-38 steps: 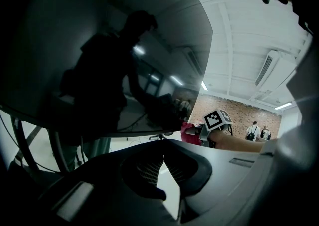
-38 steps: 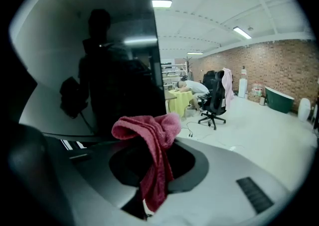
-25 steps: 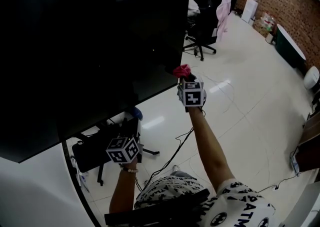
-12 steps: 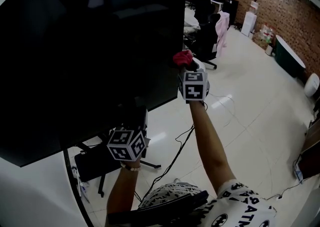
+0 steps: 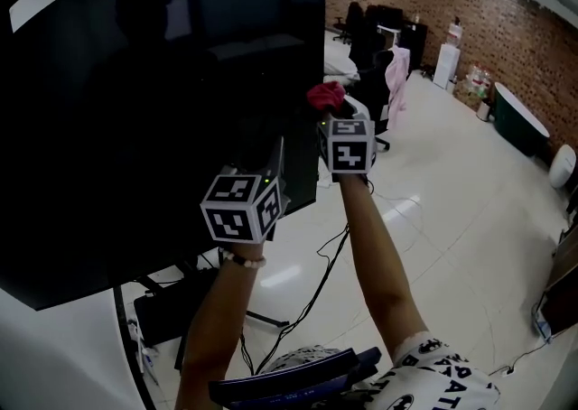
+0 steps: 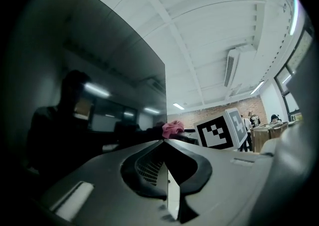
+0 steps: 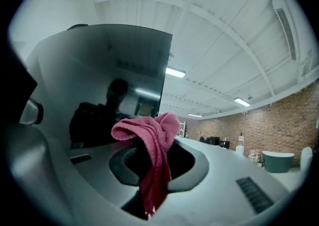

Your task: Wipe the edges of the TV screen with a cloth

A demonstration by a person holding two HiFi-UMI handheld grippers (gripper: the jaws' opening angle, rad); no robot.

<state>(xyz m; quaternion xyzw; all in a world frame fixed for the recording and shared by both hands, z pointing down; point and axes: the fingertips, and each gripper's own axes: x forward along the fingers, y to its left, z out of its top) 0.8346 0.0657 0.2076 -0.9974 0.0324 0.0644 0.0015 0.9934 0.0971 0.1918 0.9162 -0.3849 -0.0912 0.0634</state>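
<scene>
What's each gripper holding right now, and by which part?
The right gripper pinches the cloth near its middle, a bunch above the jaws and a tail hanging below. The left gripper is shut, holding nothing.

My shirt [image 5: 440, 374] is white, short-sleeved, black-printed; a pale bracelet [image 5: 242, 260] circles my left wrist. My left gripper [image 6: 163, 141] and right gripper [image 7: 151, 140] are grey, each with a black-and-white marker cube [image 5: 239, 208].

From the head we look forward and down at the TV screen [image 5: 135, 128] and the floor [image 5: 452, 218] beyond it. Our two gripper cameras sit close behind their own jaws, facing up along the screen toward the ceiling [image 6: 209, 31]. All three views share the screen's right edge and the pink cloth [image 5: 326, 95].
</scene>
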